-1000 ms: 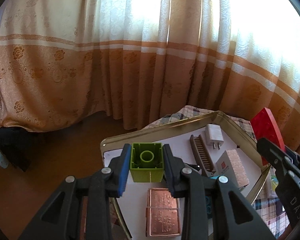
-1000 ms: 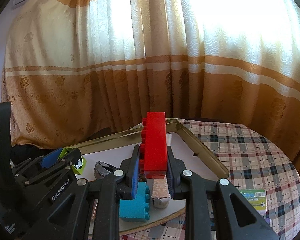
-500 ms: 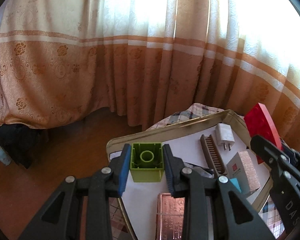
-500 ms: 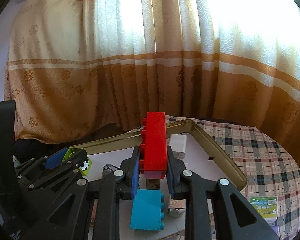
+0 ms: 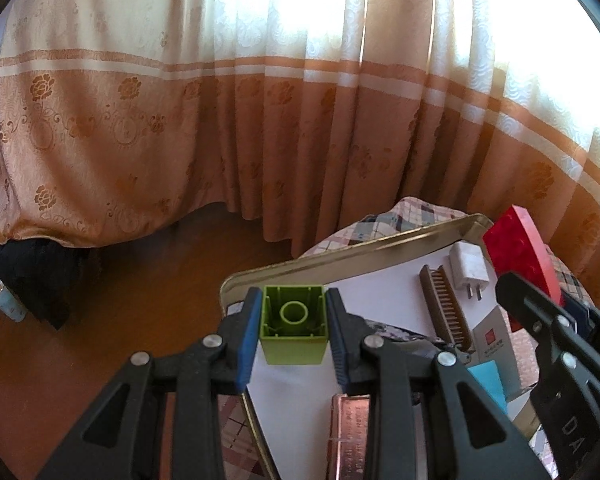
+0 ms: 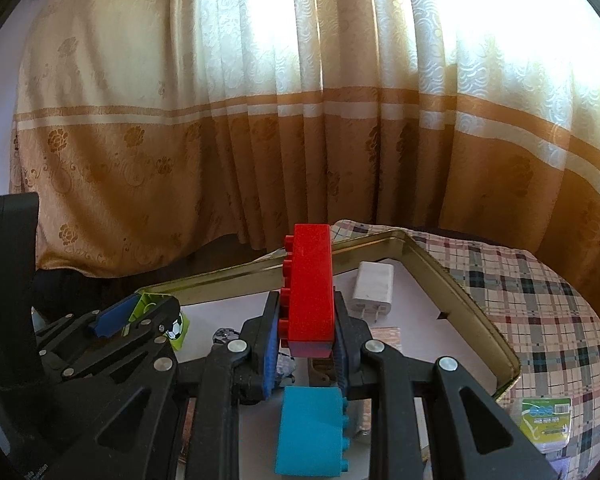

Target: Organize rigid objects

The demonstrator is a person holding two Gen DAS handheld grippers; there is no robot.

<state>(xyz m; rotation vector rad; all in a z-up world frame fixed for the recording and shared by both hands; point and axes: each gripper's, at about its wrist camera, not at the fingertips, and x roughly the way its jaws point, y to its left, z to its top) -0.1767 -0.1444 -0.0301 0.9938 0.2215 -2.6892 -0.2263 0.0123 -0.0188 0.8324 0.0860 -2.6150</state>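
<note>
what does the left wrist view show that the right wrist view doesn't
Only the left wrist view: the comb, the copper box, the hollow underside of the green block in the left tool, and a bottle on the floor.

Only the right wrist view: the red block's studs, the full blue block under the right tool, a green packet on the checked cloth, and the football print on the green block.

Both: the tray, the charger, the curtain, both tools and both held blocks.
</note>
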